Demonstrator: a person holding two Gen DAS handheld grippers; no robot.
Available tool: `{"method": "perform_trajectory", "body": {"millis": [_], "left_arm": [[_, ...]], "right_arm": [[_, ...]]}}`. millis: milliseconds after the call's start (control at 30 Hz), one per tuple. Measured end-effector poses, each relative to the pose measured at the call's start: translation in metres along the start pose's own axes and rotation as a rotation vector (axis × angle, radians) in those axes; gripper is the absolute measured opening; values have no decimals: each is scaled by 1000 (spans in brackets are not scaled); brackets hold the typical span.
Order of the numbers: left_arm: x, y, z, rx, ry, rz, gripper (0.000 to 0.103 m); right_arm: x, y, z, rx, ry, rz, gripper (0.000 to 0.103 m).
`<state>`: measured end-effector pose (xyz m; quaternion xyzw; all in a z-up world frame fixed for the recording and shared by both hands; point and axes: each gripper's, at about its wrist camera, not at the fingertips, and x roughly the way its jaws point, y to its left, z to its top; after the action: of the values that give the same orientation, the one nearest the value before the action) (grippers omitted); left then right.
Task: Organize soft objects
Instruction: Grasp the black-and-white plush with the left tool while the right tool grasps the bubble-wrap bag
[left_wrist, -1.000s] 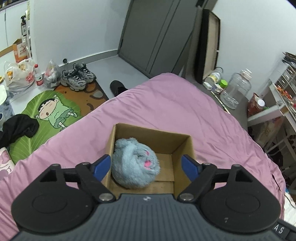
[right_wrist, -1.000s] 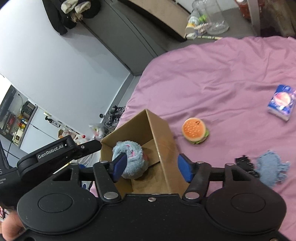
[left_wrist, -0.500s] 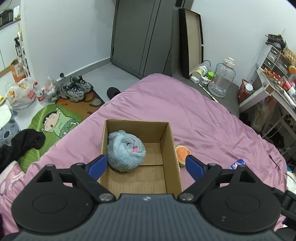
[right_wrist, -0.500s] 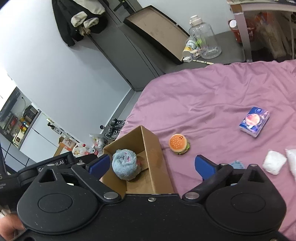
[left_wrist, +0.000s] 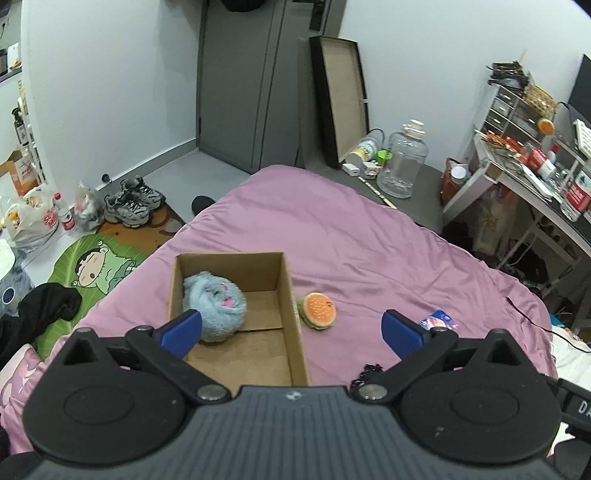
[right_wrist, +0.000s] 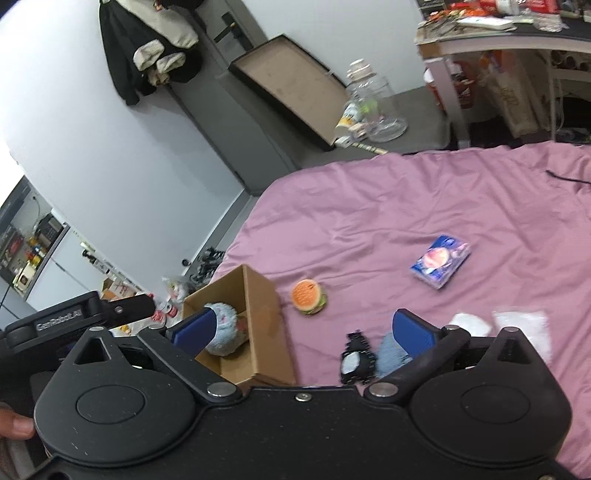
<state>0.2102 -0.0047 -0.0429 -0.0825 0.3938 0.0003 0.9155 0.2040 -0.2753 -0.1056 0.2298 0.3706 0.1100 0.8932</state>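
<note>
Sneakers (a pair) sit beside the cartoon mat.

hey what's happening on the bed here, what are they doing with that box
A person holds a two-finger gripper in each hand over a bed with a pink cover, sorting soft things into an open brown cardboard box. A fluffy light-blue plush toy already lies inside it. The left gripper is opening with nothing between its jaws; the right gripper is opening and empty too. A small burger-shaped soft toy lies just beside the box, and a blue printed packet sits farther off on the cover.
</note>
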Motion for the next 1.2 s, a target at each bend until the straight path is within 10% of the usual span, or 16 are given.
{"method": "perform_trajectory", "body": {"millis": [1200], "left_arm": [[74, -100, -53, 85, 180, 37, 101]], "right_arm": [[7, -160, 7, 276, 70, -192, 103]]}}
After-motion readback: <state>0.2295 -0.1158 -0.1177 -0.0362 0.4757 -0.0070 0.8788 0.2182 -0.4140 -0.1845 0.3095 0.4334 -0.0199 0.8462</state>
